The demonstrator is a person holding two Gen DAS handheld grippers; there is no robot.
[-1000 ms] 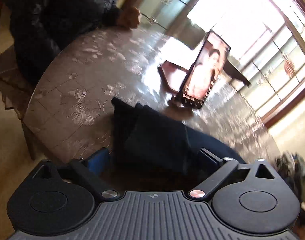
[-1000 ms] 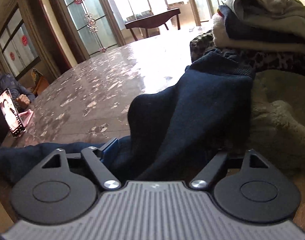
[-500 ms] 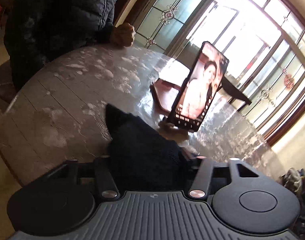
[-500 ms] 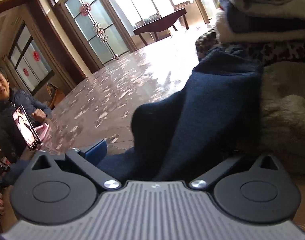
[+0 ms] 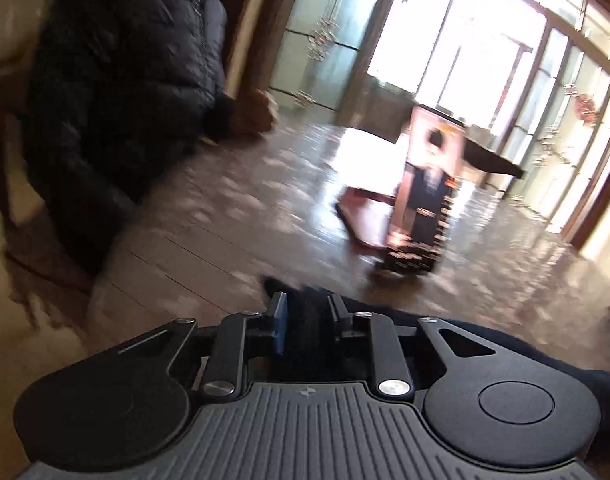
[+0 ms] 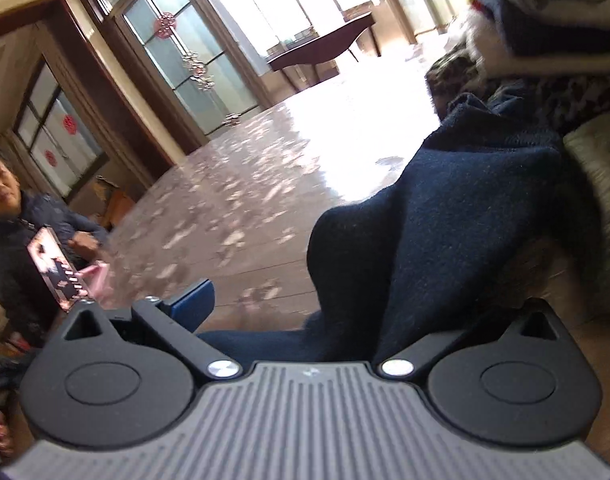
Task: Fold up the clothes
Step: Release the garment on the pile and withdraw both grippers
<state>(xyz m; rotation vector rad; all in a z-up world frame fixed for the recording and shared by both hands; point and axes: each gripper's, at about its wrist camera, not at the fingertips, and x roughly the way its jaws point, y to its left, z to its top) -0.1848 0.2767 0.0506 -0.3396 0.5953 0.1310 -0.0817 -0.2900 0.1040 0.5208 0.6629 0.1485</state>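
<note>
A dark navy knitted garment (image 6: 445, 220) lies rumpled on the glossy patterned table (image 6: 245, 184), one end leaning on a clothes pile. My right gripper (image 6: 353, 304) stands wide open around its near part. The blue left pad (image 6: 193, 300) is clear of the cloth; the right finger is hidden behind the fabric. In the left wrist view my left gripper (image 5: 309, 312) is closing, its jaws narrow with a fold of the navy garment (image 5: 485, 336) pinched between the pads, near the table edge (image 5: 145, 280).
A stack of folded clothes (image 6: 545, 20) and a beige fleecy item (image 6: 601, 160) sit at the right. A phone (image 5: 425, 216) stands propped on its pink case mid-table. A person in a dark padded jacket (image 5: 117, 80) sits at the far side, a hand on the table.
My left jaws have closed from wide open onto the navy cloth, and the left view has tilted up. My right jaws have spread fully, and the right gripper shifted sideways.
</note>
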